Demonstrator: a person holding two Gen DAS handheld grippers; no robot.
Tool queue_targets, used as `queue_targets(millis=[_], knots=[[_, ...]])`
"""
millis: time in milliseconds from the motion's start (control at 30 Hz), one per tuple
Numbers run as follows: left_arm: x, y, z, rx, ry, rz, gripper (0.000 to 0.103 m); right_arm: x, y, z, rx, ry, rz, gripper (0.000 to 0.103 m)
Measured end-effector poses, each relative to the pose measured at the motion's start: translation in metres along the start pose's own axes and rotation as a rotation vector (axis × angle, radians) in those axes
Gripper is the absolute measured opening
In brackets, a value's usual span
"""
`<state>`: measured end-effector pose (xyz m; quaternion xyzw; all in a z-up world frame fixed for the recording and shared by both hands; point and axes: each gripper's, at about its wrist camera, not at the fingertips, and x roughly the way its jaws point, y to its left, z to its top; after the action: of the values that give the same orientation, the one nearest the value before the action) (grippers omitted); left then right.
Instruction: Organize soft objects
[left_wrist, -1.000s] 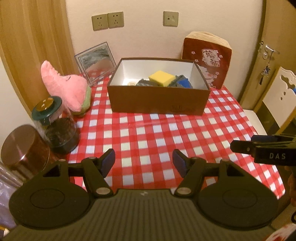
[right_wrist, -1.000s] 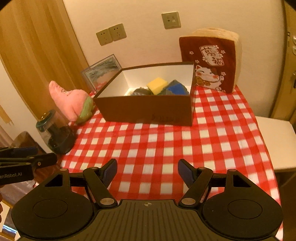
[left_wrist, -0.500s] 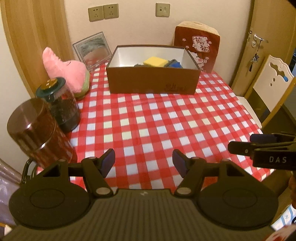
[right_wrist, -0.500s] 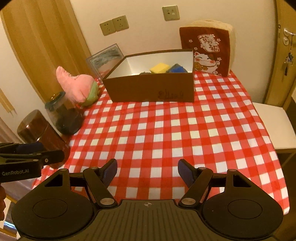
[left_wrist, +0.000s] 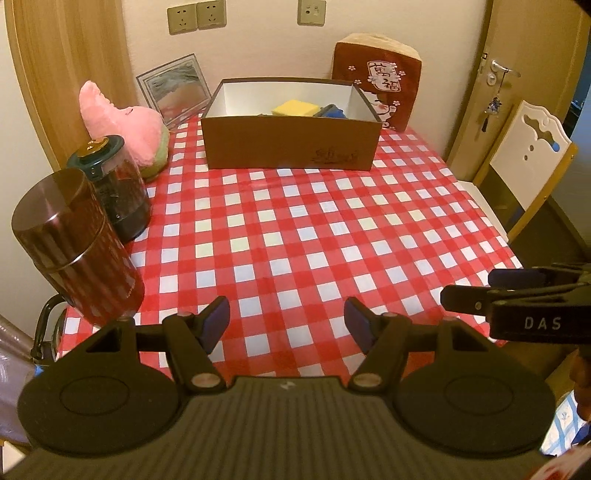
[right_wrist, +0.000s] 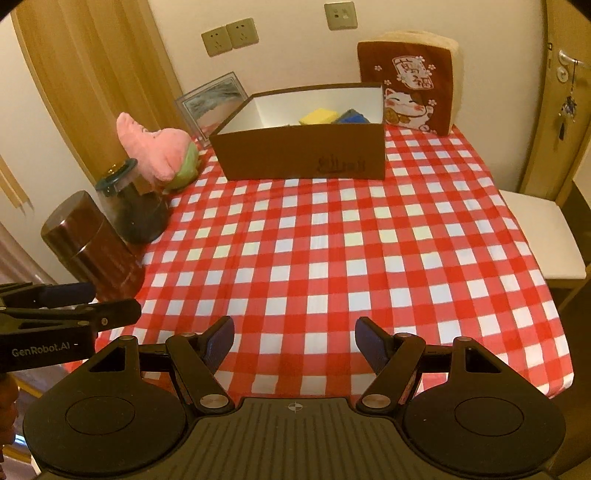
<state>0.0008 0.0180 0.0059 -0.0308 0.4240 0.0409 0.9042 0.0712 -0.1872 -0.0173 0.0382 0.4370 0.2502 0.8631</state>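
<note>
The left tool (left_wrist: 286, 325) hangs over the near edge of the tabletop (left_wrist: 314, 229), jaws set wide with nothing between the blue pads. The right tool (right_wrist: 293, 339) is in the same state just beside it: wide and empty.

All positions below are relative to the open brown cardboard box (left_wrist: 291, 142) at the far end of the red-and-white checked cloth. Inside the box lie a yellow foam sponge (left_wrist: 295, 108) and a blue soft item (left_wrist: 333, 112). To the left of the box, outside it, rests a pink plush toy with a green underside (left_wrist: 127, 129). A maroon lucky-cat cushion (left_wrist: 380, 92) leans behind the right corner of the box.

Step in hand, as judged: between picks, tools clear of the box. The next move probably calls for a reach with the left tool to the plush toy, passing the dark glass jar (left_wrist: 114, 192) and the brown cylindrical tin (left_wrist: 74, 251) standing nearer than the toy.
</note>
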Motion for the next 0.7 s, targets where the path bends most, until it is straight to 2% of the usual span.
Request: queue_targets(millis=[700], knots=[[-0.0051,-0.0016,-0.0026,0.001,-0.004,-0.009,0.066,-0.0036,0.0034,-0.0032,0.003,-0.001,0.004,0.072]])
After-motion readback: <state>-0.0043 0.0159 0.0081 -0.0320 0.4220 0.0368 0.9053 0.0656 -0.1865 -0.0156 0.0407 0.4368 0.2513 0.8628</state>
